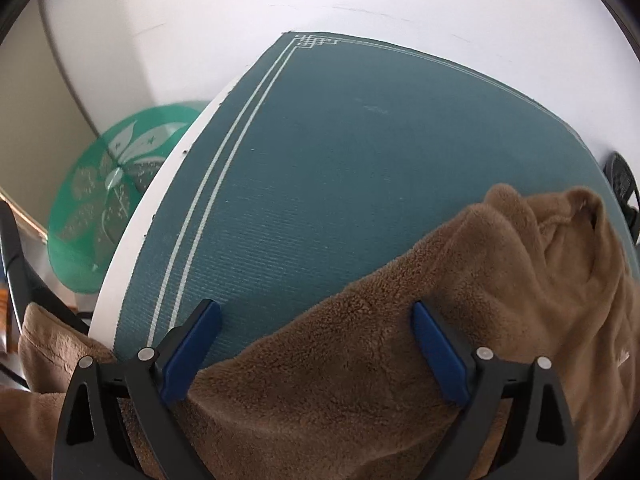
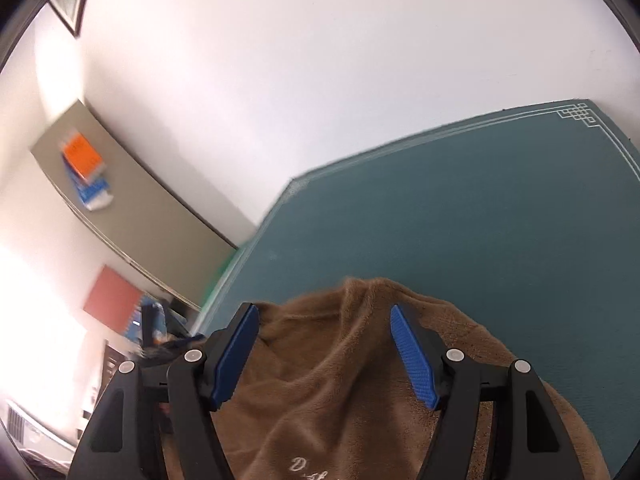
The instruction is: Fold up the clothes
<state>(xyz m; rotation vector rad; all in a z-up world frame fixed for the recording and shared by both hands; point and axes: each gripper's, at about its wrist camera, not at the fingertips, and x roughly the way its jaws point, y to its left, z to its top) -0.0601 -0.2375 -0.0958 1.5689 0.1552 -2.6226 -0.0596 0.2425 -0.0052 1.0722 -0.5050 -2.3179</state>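
A brown fleece garment (image 1: 460,300) lies rumpled on a teal mat (image 1: 320,160), and part of it hangs over the table's near left edge. My left gripper (image 1: 316,308) is open above the garment's edge, its blue pads (image 1: 192,352) wide apart with nothing between them. In the right wrist view the same fleece (image 2: 328,368) bunches up into a peak and shows white embroidered lettering near the bottom. The right gripper (image 2: 324,312) is open too, its fingers (image 2: 412,356) standing either side of that peak. The teal mat (image 2: 460,220) stretches beyond.
The mat covers a white table (image 1: 132,248) set against a white wall. A green patterned disc (image 1: 108,196) stands below the table's left edge. A dark object (image 1: 620,176) lies at the mat's right edge. Shelves with an orange and blue box (image 2: 82,160) hang on the side wall.
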